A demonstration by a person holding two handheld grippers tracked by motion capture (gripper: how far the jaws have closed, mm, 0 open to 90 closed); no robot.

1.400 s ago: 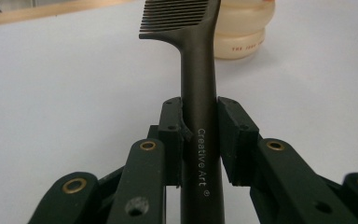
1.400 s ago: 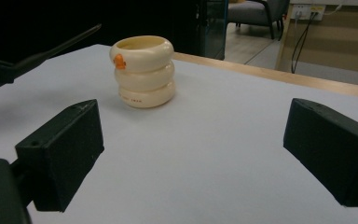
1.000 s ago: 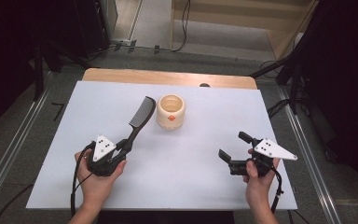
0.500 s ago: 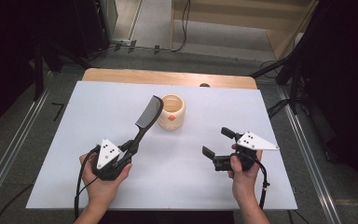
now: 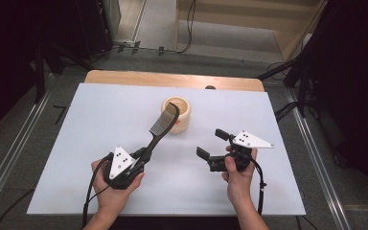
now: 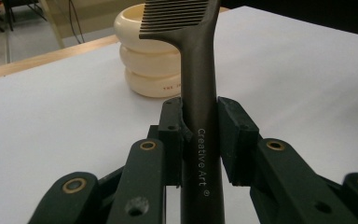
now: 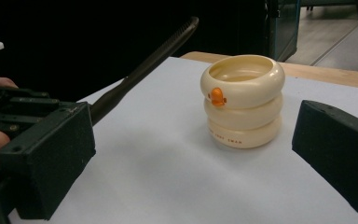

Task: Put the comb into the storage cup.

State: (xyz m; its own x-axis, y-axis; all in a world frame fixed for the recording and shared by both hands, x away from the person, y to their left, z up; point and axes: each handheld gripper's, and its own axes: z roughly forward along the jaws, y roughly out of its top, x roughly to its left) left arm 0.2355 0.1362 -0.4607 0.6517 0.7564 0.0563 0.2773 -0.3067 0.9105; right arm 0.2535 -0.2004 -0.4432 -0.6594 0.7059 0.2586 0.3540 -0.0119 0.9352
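Orange beak (image 7: pixel 217 96) on cup (image 7: pixel 243 100); lettering on comb (image 6: pixel 200 116).

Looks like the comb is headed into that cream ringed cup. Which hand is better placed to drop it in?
The left, I'd say. Its tool already clamps the comb, whose toothed end hangs by the cup rim. The right tool stands open beside the cup.
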